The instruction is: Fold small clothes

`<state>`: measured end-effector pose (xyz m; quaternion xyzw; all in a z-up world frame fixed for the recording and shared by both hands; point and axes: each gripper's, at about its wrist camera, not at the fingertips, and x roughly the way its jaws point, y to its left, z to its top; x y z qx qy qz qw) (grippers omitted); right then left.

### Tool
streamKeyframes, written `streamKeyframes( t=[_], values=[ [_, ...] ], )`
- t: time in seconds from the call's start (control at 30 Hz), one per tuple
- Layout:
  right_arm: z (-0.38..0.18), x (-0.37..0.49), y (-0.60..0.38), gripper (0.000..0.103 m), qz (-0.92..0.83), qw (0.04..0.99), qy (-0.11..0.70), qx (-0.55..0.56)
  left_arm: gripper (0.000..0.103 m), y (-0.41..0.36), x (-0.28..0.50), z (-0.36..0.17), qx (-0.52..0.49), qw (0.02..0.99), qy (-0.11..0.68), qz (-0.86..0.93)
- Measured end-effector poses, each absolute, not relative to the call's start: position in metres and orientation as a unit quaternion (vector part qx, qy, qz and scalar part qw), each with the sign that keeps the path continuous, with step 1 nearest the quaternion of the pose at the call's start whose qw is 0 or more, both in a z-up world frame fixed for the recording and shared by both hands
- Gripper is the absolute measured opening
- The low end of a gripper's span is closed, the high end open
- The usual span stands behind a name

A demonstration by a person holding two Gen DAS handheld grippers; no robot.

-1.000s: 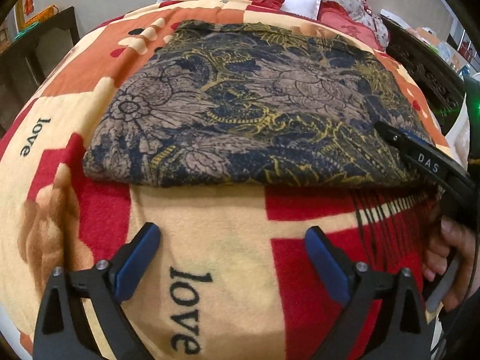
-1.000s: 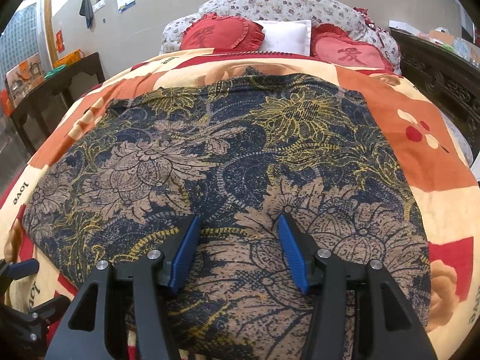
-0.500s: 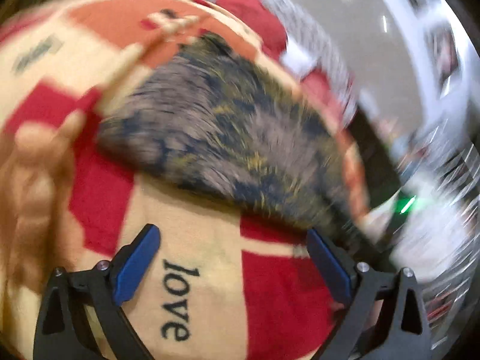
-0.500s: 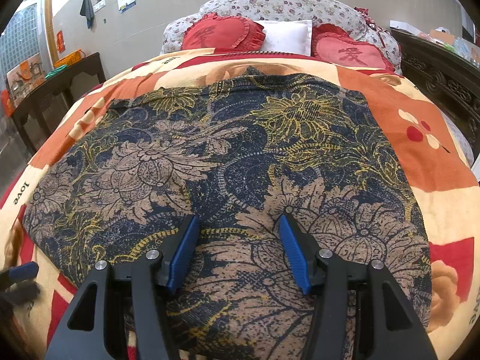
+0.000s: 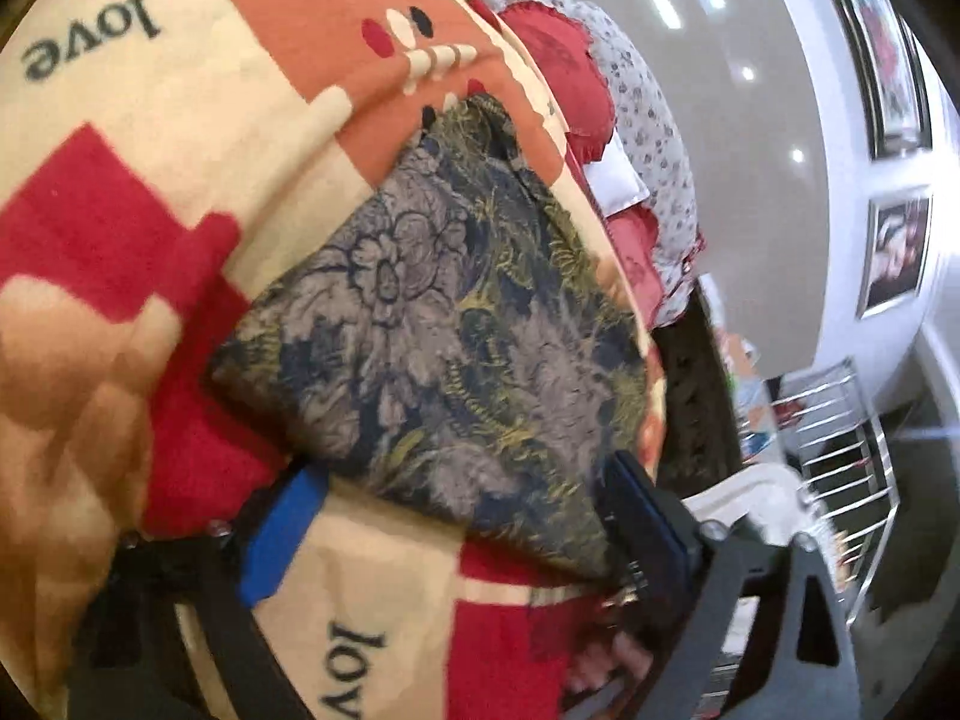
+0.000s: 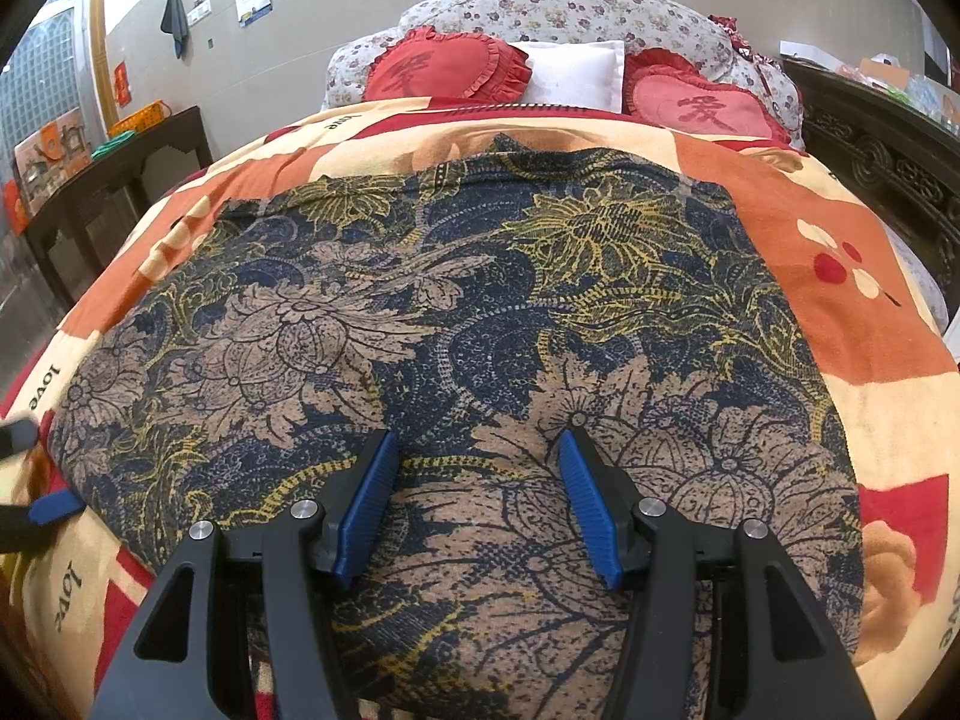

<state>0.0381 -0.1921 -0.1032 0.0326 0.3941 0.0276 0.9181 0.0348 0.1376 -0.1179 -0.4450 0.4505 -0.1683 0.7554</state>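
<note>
Where blanket ends, heart cushions rest.

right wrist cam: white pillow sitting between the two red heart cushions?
Yes, the white pillow sits between the two red heart cushions at the bed's head.

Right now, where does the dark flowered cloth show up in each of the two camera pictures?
Left wrist view: the flowered cloth lies tilted across the middle, its near corner between the left tool's blue pads.
Right wrist view: the cloth fills the centre, running under the open right tool.
Shared landmark: the red heart cushion at the head of the bed.
</note>
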Motion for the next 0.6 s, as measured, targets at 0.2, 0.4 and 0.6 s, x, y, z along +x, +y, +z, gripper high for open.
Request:
streamKeyframes(
  t=[0.2,0.4,0.6],
  values=[
    [-0.103,0.038,-0.191,0.058,0.029,0.918,0.394,0.034,0.096,0.137,0.043,-0.117,-0.466,0.741,0.451,-0.172],
    [-0.103,0.038,-0.192,0.058,0.028,0.918,0.394,0.033,0.080,0.147,0.052,-0.116,-0.493,0.747,0.421,-0.148],
    [-0.103,0.038,-0.192,0.058,0.028,0.918,0.394,0.032,0.055,0.143,0.046,-0.102,-0.398,0.818,0.406,-0.088]
  ],
)
